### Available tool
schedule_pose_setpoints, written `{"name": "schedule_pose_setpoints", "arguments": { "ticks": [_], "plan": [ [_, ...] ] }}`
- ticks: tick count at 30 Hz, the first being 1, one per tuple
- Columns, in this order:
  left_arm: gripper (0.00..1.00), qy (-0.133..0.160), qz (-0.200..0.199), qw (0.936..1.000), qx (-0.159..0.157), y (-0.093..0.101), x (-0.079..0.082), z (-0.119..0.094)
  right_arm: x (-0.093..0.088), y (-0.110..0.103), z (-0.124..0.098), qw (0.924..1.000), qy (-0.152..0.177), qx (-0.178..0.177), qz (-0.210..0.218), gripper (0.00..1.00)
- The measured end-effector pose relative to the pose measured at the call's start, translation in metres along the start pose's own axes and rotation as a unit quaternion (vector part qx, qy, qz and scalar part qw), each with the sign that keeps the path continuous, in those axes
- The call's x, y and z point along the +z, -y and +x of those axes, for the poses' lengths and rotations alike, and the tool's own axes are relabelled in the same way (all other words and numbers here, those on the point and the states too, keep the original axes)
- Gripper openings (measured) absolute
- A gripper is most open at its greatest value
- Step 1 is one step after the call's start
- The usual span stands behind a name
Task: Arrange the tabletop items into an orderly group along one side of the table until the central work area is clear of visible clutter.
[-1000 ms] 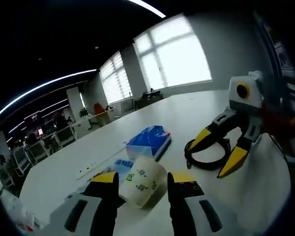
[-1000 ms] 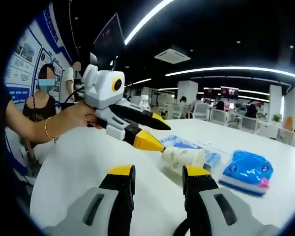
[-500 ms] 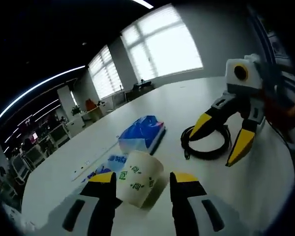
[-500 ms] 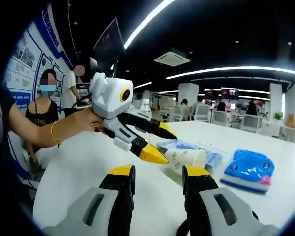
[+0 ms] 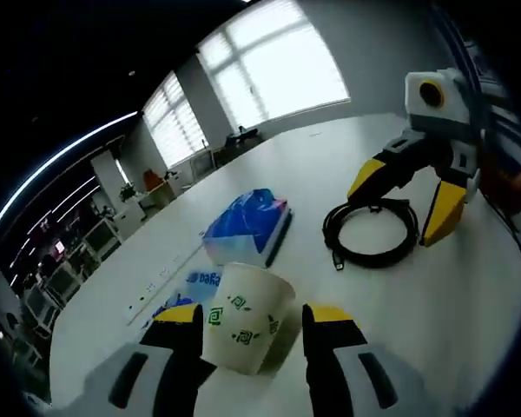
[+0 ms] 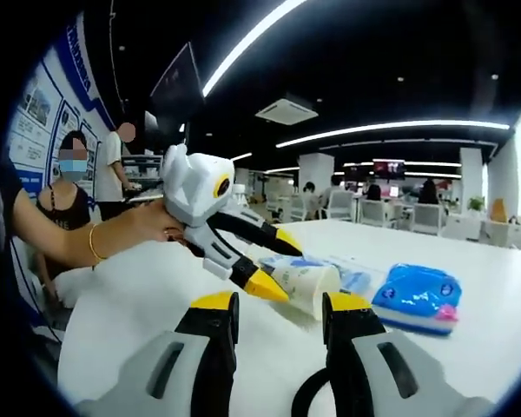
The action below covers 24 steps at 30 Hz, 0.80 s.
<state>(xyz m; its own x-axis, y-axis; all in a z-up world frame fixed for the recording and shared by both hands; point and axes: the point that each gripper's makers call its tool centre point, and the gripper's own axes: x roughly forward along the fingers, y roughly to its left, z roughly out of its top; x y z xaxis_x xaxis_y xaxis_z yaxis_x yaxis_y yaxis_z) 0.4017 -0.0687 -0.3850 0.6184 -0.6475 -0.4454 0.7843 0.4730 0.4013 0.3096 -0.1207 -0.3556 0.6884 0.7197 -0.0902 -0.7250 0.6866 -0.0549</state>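
Note:
A white paper cup (image 5: 243, 320) with green marks lies on its side on the white table (image 5: 330, 165). My left gripper (image 5: 253, 320) stands open, with a jaw on each side of the cup. In the right gripper view the left gripper (image 6: 276, 261) straddles the cup (image 6: 306, 285), held by a hand (image 6: 148, 224). My right gripper (image 5: 408, 201) hangs open just above a coiled black cable (image 5: 373, 236). Its own jaws (image 6: 280, 308) hold nothing, and the cable (image 6: 300, 401) peeks in at the bottom edge.
A blue tissue pack (image 5: 247, 228) (image 6: 417, 295) lies beyond the cup. A flat blue-and-white packet (image 5: 200, 282) and a long white strip (image 5: 161, 278) lie to the left. Two people (image 6: 69, 191) stand by the table's far end.
The left gripper has closed in on the cup, which now sits deeper between its jaws. The right gripper has shifted slightly over the cable, whose coil now shows in its view.

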Motion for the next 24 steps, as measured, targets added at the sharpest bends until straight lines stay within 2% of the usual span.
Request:
{"name": "schedule_pose_setpoints", "arguments": {
  "ticks": [1, 4, 8, 11, 16, 24],
  "plan": [
    [0.45, -0.015, 0.011, 0.9998, 0.004, -0.001, -0.004, 0.002, 0.001, -0.001, 0.0, 1.0, 0.002, 0.0, -0.002, 0.36],
    [0.45, -0.026, 0.022, 0.9994, -0.006, 0.002, -0.004, 0.007, 0.001, -0.003, 0.0, 0.9999, 0.0, 0.001, -0.013, 0.36],
    [0.46, -0.032, 0.04, 0.9986, -0.015, 0.005, 0.003, 0.006, -0.005, -0.01, 0.003, 0.9998, -0.009, 0.016, 0.001, 0.37],
    [0.46, -0.036, 0.051, 0.9978, -0.023, 0.006, 0.008, 0.008, -0.004, -0.014, 0.004, 0.9997, -0.009, 0.02, -0.011, 0.37],
    [0.49, -0.052, 0.067, 0.9962, -0.021, 0.005, 0.008, 0.012, -0.003, -0.012, 0.003, 0.9998, -0.007, 0.019, -0.007, 0.37],
    [0.49, -0.068, 0.082, 0.9933, -0.044, 0.015, 0.006, 0.023, -0.001, -0.011, 0.002, 0.9998, -0.003, 0.017, -0.004, 0.37]
  ]
}}
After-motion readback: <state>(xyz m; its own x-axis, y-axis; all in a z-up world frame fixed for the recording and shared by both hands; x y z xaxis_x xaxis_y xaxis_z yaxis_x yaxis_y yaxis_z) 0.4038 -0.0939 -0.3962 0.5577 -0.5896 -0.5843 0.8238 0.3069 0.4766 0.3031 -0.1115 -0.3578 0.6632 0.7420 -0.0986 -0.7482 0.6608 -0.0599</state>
